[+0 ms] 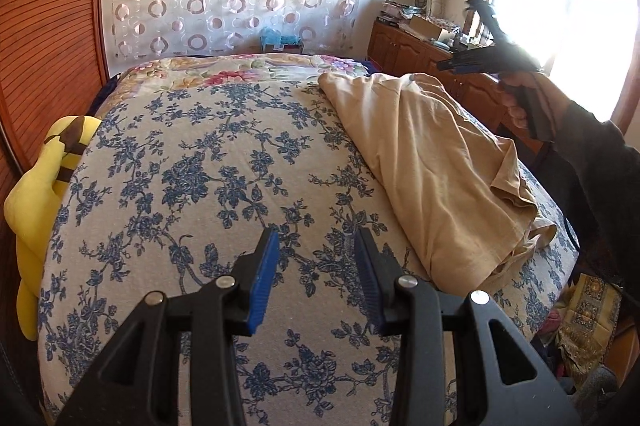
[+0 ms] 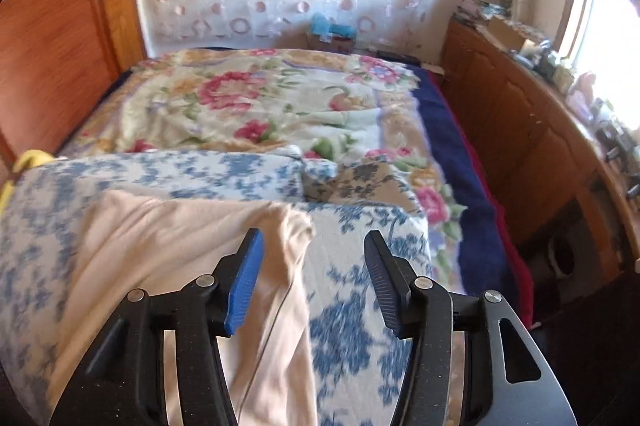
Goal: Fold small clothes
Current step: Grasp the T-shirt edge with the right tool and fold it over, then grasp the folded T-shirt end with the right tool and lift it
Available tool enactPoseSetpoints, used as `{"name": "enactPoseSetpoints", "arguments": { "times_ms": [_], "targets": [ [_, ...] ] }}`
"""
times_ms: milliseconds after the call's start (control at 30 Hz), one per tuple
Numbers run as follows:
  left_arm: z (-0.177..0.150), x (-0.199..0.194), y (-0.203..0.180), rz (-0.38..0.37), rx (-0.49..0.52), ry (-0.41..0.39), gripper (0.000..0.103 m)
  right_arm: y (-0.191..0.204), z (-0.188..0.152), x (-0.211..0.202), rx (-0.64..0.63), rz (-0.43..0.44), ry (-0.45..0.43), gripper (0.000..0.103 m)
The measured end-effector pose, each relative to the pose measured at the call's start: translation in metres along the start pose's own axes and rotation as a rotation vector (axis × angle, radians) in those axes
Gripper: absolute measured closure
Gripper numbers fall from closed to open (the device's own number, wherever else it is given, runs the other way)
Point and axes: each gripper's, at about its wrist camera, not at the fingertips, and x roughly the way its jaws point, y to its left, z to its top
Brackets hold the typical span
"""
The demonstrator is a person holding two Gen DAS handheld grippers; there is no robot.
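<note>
Left tongs (image 1: 316, 254) spread wide, empty, over the blue-floral bedsheet (image 1: 200, 166). Beige garment (image 1: 436, 162) lies rumpled on the bed, ahead and to their right. Right tongs (image 2: 314, 258) also gaping, nothing gripped, hovering above the garment's edge; seen from the left view, raised beyond the cloth. Yellow plush toy (image 1: 36, 194) far left.

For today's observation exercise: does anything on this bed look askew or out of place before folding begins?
Yes. The beige garment lies bunched and crumpled along the right edge of the blue floral sheet, its hem rumpled near the edge rather than spread flat. A yellow plush toy is wedged between the bed and the wooden wall. Both grippers, left and right, are open and empty.
</note>
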Motion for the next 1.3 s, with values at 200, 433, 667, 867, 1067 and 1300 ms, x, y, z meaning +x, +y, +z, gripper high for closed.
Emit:
{"name": "enactPoseSetpoints", "arguments": {
  "times_ms": [200,433,667,867,1067,1300],
  "targets": [
    [0.002,0.006,-0.013,-0.020,0.014,0.000,0.065,0.014,-0.032,-0.074,-0.110,0.061,-0.063,0.050],
    [0.005,0.013,-0.036,-0.051,0.047,-0.003,0.065,0.044,-0.103,-0.117,-0.181,0.145,-0.066,0.050],
    [0.001,0.022,-0.054,-0.063,0.084,0.024,0.065,0.081,-0.169,-0.109,-0.216,0.223,-0.014,0.050],
    [-0.003,0.028,-0.065,-0.074,0.099,0.043,0.065,0.094,-0.194,-0.095,-0.252,0.202,0.020,0.055],
    [-0.007,0.030,-0.073,-0.084,0.115,0.050,0.065,0.073,-0.205,-0.100,-0.159,0.273,0.002,0.100],
    [-0.009,0.032,-0.076,-0.094,0.116,0.057,0.065,0.031,-0.233,-0.139,-0.031,0.226,-0.070,0.102]
  ]
}}
